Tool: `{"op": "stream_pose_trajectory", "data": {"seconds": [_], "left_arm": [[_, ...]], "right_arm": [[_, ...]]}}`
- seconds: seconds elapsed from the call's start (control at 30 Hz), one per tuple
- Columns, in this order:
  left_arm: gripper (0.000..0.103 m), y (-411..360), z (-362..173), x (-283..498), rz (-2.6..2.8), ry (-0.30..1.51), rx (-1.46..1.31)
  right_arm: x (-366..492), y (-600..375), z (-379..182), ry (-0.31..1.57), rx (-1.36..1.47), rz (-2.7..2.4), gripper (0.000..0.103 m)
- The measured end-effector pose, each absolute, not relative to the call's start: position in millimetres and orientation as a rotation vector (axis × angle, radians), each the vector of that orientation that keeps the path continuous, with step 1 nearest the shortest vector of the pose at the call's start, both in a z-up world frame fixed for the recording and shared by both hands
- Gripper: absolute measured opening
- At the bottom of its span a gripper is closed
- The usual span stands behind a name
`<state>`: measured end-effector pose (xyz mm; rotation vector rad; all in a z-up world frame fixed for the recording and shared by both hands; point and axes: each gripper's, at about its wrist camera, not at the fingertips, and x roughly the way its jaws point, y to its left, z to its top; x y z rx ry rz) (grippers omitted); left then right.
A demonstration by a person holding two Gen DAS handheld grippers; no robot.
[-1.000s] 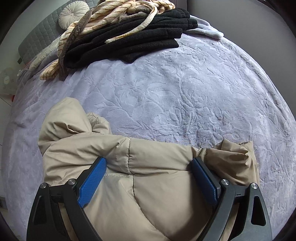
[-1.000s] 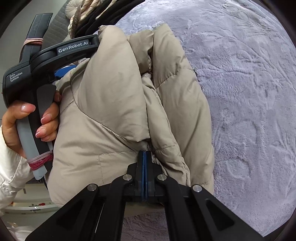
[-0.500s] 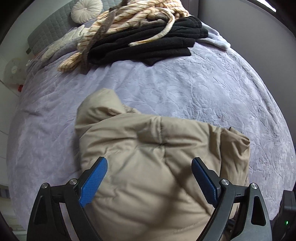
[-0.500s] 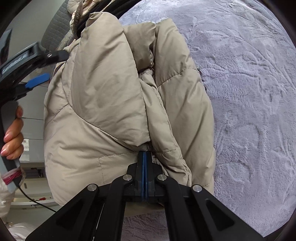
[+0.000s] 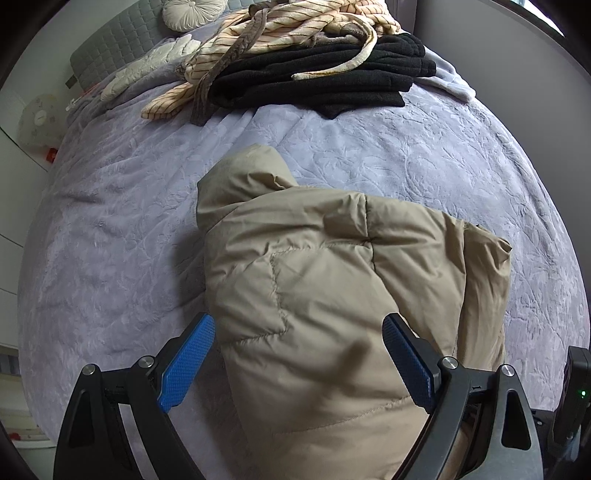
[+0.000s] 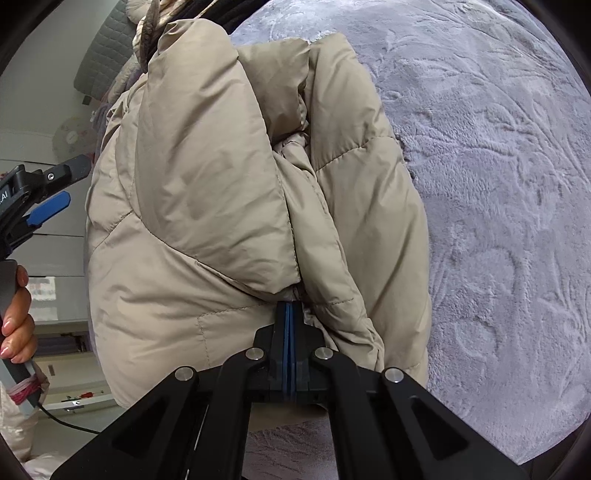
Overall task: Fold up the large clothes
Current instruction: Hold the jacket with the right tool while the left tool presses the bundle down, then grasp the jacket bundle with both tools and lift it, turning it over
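Note:
A beige padded jacket (image 5: pixel 332 280) lies bunched in a thick bundle on the lilac bedspread (image 5: pixel 122 206). My left gripper (image 5: pixel 299 358) is open above the jacket's near end, blue pads on either side and clear of the cloth. My right gripper (image 6: pixel 289 314) is shut on a fold of the jacket (image 6: pixel 207 192) at its near edge. The left gripper (image 6: pixel 48 206) also shows at the left of the right wrist view, held by a hand, apart from the jacket.
A pile of black clothes (image 5: pixel 325 77) with a cream striped garment (image 5: pixel 280 26) on top lies at the far side of the bed. A round cushion (image 5: pixel 188 14) and grey headboard (image 5: pixel 114 48) are behind. The bed's left edge meets white furniture (image 5: pixel 11 155).
My left gripper has let the jacket go and pulled back and up from it. The jacket has settled onto the bed. The right gripper keeps its hold.

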<state>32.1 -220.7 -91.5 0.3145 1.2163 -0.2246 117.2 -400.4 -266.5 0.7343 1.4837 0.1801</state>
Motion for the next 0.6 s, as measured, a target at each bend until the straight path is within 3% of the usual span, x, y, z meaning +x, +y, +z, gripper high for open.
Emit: {"op": "stream_pose_trajectory", "data": {"seconds": [0.2,0.27,0.47,0.53,0.57,0.6], "left_arm": [[0.093,-198.2,-94.2,27.0,-0.268,1.260,0.222],[0.103,-186.2,-95.4,23.8,-0.292,1.259,0.174],[0.103,-144.2,-105.2,18.9,-0.310,1.284,0.063],[0.103,-129.4,-114.0,19.3,-0.312,1.332,0.014],[0.103,-123.8,-117.7,20.6,-0.308,1.350,-0.004],[0.103,-116.8,-122.3,21.4,-0.299,1.368,-0.029]], "right_arm": [[124.8,-397.4,-263.7,1.504,0.722,0.174,0.000],[127.4,-394.6,-257.7,1.509,0.719,0.172,0.000],[145.1,-397.7,-235.7,1.524,0.696,0.183,0.004],[153.1,-401.8,-220.6,1.498,0.673,0.194,0.015],[157.7,-405.8,-214.2,1.483,0.655,0.194,0.039],[161.1,-409.9,-210.5,1.468,0.650,0.197,0.074]]}}
